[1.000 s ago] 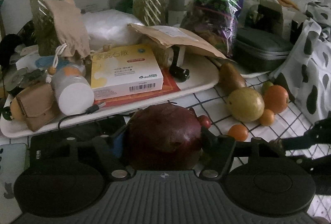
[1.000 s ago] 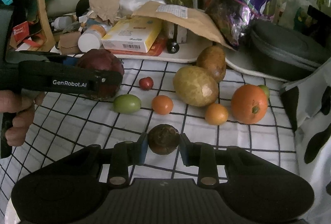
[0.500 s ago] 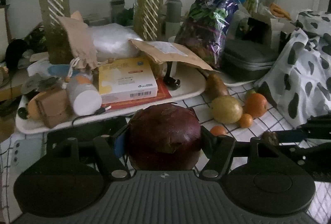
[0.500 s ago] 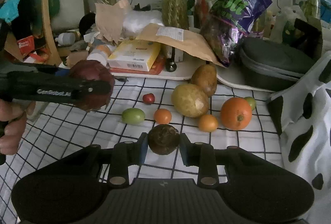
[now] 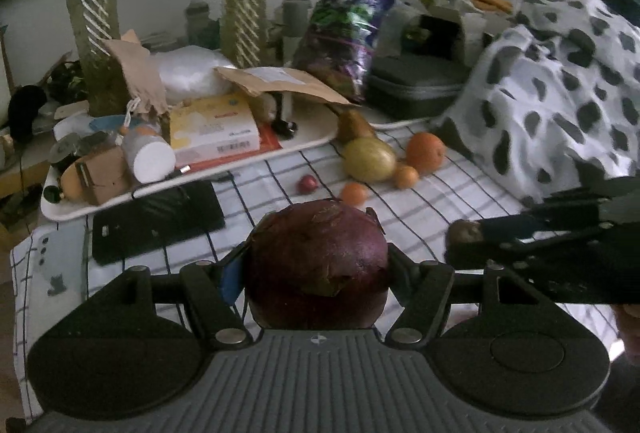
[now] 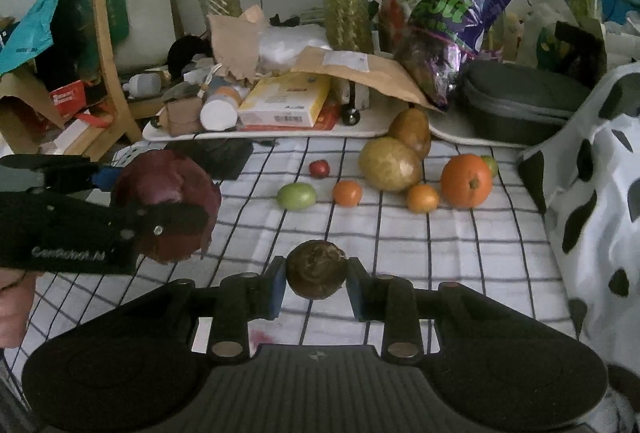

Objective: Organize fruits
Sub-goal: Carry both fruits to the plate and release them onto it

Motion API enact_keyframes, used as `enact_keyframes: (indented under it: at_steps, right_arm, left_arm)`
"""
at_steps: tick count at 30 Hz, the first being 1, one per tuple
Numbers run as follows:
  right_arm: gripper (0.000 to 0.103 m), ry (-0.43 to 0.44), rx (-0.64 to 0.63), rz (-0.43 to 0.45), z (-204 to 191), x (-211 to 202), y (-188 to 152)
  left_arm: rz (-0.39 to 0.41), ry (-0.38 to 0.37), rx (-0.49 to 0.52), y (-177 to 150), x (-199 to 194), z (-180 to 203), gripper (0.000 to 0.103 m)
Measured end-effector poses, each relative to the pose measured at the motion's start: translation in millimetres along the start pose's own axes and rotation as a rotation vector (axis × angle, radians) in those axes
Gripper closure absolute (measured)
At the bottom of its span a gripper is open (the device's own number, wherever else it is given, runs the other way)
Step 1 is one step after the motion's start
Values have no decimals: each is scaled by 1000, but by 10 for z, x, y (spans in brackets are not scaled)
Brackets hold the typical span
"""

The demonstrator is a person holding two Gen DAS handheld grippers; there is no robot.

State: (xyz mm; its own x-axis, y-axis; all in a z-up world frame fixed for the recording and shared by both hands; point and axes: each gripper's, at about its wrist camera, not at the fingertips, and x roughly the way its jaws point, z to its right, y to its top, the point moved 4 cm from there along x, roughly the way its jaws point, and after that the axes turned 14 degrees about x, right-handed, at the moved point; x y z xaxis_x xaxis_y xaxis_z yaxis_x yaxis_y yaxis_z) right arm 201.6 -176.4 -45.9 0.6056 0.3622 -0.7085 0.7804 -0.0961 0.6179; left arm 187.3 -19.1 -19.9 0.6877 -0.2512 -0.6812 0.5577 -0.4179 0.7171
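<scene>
While you lift both hands, the checked cloth has dropped lower and farther off in each view than a second ago, so both fruits now ride clear above it; I judge the pick-up finished and the carry to a sorting place begun.

Largest item: your left gripper pinches the dark red fruit, fingers spread wide around its sides, lower centre of the left view. It is near-round, no clear long axis; a torn patch of skin faces the camera.

Next, the fruits left on the cloth: yellow-green fruit, brown pear-shaped fruit with its long axis running up-frame, orange, and small fruits in a loose row, centre right of the right view.

Smallest held: your right gripper clamps the small brown fruit, fingers pressed close on it, bottom centre. Round, rough top facing up.
</scene>
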Motion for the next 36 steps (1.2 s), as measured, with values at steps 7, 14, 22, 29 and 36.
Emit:
enact_keyframes:
  at_steps: [7, 14, 22, 29, 36]
  right_arm:
    - [70, 7, -2, -17, -55, -161, -223]
    - [70, 3, -22, -48, -79, -269, -436]
    - [70, -3, -95, -128, -151, -241, -657]
    - [69, -52, -170, -177, -172, -114, -749]
    - [67, -75, -232, -194, -206, -67, -813]
  left_arm:
    - [-11, -28, 13, -176, -198, 255, 36]
    - [-37, -50, 11, -358, -307, 425, 36]
    - [-102, -89, 22, -555, -272, 562, 36]
    - [-141, -119, -18, -642, -184, 518, 35]
    - [-153, -124, -27, -624, -149, 525, 31]
